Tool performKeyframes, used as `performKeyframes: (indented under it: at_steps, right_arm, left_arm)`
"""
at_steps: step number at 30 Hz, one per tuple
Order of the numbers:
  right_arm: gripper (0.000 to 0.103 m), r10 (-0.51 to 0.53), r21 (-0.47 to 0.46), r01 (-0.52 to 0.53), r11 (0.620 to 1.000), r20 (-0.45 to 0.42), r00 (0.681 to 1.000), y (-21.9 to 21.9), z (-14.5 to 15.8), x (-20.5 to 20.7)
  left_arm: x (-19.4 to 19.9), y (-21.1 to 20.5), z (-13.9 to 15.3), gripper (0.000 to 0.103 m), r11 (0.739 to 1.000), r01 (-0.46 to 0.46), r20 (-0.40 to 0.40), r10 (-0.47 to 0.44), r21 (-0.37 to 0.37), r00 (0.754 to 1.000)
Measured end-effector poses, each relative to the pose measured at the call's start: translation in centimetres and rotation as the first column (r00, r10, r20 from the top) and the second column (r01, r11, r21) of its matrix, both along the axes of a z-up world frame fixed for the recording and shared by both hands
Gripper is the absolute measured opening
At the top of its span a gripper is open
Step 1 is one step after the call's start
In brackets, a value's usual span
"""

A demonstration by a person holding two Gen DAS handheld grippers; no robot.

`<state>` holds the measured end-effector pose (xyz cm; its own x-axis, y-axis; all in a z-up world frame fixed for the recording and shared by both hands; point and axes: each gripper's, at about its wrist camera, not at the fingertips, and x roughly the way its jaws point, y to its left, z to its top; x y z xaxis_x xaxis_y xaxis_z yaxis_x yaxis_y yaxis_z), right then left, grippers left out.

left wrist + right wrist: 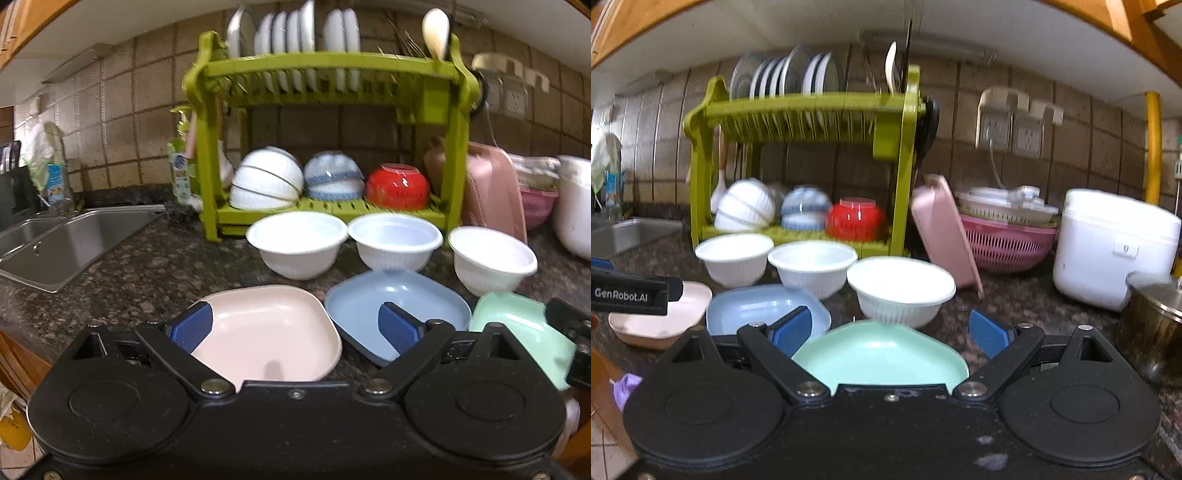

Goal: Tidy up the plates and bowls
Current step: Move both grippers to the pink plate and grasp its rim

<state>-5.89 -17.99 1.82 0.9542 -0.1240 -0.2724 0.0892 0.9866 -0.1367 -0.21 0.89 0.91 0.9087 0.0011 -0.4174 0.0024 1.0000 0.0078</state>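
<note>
Three square plates lie at the counter's front: pink [269, 339], blue [391, 306] and mint green [517, 325]. Behind them stand three white bowls [297, 249], [395, 245], [493, 260]. My left gripper [295, 326] hangs open above the pink plate, its right finger over the blue plate. My right gripper [892, 330] is open over the mint green plate [882, 354], just short of the nearest white bowl [901, 290]. The blue plate [757, 304] and pink plate [665, 317] lie to its left. Neither gripper holds anything.
A green two-tier dish rack [325, 70] stands at the back with upright plates above and upturned bowls below, one red [399, 186]. A sink [66, 240] lies left. Right are a pink board [945, 232], a pink colander [1008, 240], a white rice cooker [1112, 247] and a steel pot [1152, 325].
</note>
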Motion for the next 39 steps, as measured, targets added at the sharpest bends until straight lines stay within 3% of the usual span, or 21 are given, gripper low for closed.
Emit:
performKeyframes:
  at_steps: [3,8,14,23,25,26,32,35,37,39]
  right_arm:
    - [0.093,0.024,-0.020,-0.024,1.000,-0.002,1.000,0.4,0.0,0.0]
    - [0.082,0.086,-0.049,-0.087,0.995,-0.033,0.996,1.5,-0.3,0.2]
    - [0.081,0.219,-0.011,-0.221,0.975,-0.067,0.973,3.5,-0.3,0.3]
    - [0.078,0.447,0.117,-0.432,0.894,-0.189,0.874,7.4,0.3,1.3]
    - [0.062,0.497,0.136,-0.478,0.868,-0.226,0.838,8.5,0.4,2.0]
    - [0.060,0.513,0.153,-0.489,0.859,-0.243,0.823,9.0,0.5,2.5]
    - [0.058,0.557,0.309,-0.471,0.826,-0.318,0.767,11.0,0.7,5.3]
    - [0.053,0.533,0.313,-0.443,0.840,-0.330,0.779,11.6,0.1,5.6]
    - [0.046,0.507,0.307,-0.415,0.857,-0.353,0.786,11.8,-0.6,5.8]
    - [0.046,0.486,0.321,-0.381,0.867,-0.378,0.788,11.5,-1.3,6.3]
  left_arm:
    - [0.3,1.0,0.4,0.096,1.000,-0.023,0.008,0.023,-0.016,1.000]
    - [1.1,4.0,1.0,0.093,0.990,-0.082,-0.027,0.079,-0.114,0.996]
    - [2.4,7.2,1.5,0.093,0.973,-0.155,-0.105,0.138,-0.169,0.985]
    - [4.8,10.2,2.1,0.092,0.982,-0.109,-0.208,0.076,-0.151,0.975]
    - [5.8,10.6,2.4,0.088,0.983,-0.118,-0.225,0.084,-0.141,0.971]
    - [6.3,10.8,2.5,0.088,0.984,-0.122,-0.235,0.090,-0.127,0.968]
    - [9.0,12.1,3.1,0.078,0.985,-0.116,-0.272,0.078,-0.127,0.959]
    - [9.3,12.8,2.1,0.075,0.980,-0.112,-0.302,0.059,-0.162,0.952]
    - [9.6,12.7,1.1,0.066,0.985,-0.083,-0.343,0.027,-0.150,0.939]
    - [9.7,12.4,0.2,0.063,0.990,-0.051,-0.375,-0.001,-0.128,0.927]
